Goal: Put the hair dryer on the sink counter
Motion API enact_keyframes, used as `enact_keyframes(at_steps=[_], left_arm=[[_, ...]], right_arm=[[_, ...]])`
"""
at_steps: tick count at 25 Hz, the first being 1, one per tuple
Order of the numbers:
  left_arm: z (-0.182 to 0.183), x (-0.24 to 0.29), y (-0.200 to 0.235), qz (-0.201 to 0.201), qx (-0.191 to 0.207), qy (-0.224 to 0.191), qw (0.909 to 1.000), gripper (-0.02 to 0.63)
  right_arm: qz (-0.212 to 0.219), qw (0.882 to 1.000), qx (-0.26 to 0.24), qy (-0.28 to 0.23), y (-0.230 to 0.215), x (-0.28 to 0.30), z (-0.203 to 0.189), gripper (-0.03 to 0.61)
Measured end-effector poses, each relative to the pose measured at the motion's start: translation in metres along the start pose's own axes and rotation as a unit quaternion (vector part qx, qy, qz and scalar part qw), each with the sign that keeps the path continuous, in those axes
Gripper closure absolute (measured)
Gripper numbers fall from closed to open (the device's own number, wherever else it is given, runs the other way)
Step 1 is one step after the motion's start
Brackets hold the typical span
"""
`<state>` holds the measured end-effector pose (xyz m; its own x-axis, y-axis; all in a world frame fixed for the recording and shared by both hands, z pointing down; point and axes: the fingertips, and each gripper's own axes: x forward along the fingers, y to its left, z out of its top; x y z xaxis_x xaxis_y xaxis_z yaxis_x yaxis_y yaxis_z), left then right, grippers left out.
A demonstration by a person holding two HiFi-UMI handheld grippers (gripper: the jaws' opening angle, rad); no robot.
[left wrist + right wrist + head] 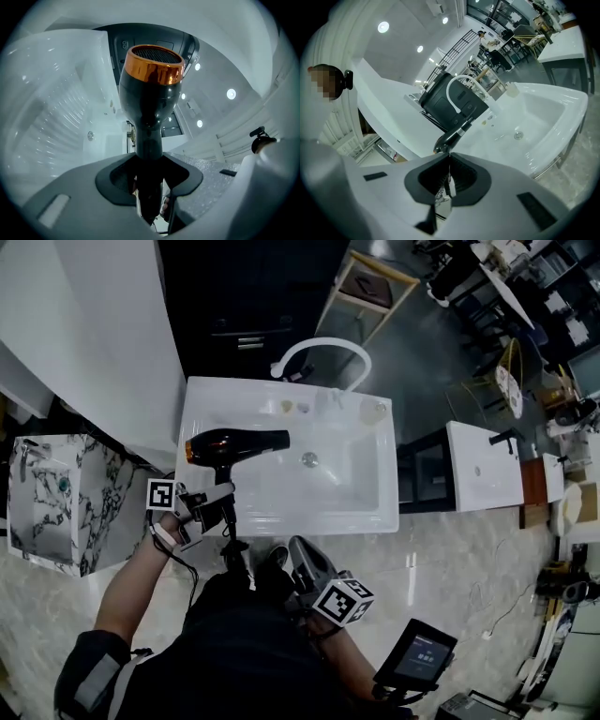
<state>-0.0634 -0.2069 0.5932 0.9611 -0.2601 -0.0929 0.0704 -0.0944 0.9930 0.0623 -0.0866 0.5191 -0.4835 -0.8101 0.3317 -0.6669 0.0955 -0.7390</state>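
Hair dryer (234,444) hangs over the left part of the white sink (281,521), its black barrel lying level. The copper end points to 9 o'clock and the nozzle to 3 o'clock. Its handle runs down toward 6 o'clock into the left gripper (221,501), which sits at the sink's front left corner. Whether the dryer touches the sink cannot be told.

In the left gripper view the jaws are clamped on the handle, one on each side, and the dryer (150,93) rises straight up from the left gripper (149,161) toward 12 o'clock, copper ring on top.

The right gripper (305,563) is held close to the person's body, at 5 o'clock from the dryer and well apart from it. In the right gripper view its jaws are together with nothing between them. Beyond the right gripper (449,157) that view shows the dryer (450,138) at 12 o'clock and the sink (543,122) at 2 o'clock.

A curved white faucet (323,352) stands at the back rim, at 12 o'clock from the drain (309,458). A marbled cabinet (56,502) sits at 9 o'clock from the sink, and a second small sink (483,465) at 3 o'clock.
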Motion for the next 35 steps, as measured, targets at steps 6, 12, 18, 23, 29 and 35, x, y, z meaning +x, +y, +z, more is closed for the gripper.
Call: enact_keyframes(at_steps=[6,12,18,23,29,35], left_arm=[[0.013,0.017,0.028,0.023,-0.015,0.019,0.9995,0.457],[0.026,0.018,0.059,0.051,-0.049,0.015,0.9974,0.457],[0.037,0.024,0.087,0.096,-0.075,0.009,0.9925,0.457],[0.043,0.029,0.105,0.129,-0.099,-0.001,0.9867,0.457],[0.051,0.029,0.125,0.146,-0.116,-0.004,0.9824,0.457],[0.058,0.026,0.143,0.16,-0.113,-0.015,0.9805,0.457]], right_arm=[[0.0,1.0,0.006,0.004,-0.015,0.015,0.01,0.572],[0.01,0.999,0.029,0.023,-0.029,0.033,0.016,0.572],[0.013,0.998,0.046,0.042,-0.044,0.052,0.026,0.572],[0.022,0.997,0.055,0.058,-0.05,0.066,0.033,0.572],[0.026,0.995,0.063,0.071,-0.056,0.076,0.037,0.572],[0.026,0.995,0.067,0.074,-0.06,0.079,0.036,0.572]])
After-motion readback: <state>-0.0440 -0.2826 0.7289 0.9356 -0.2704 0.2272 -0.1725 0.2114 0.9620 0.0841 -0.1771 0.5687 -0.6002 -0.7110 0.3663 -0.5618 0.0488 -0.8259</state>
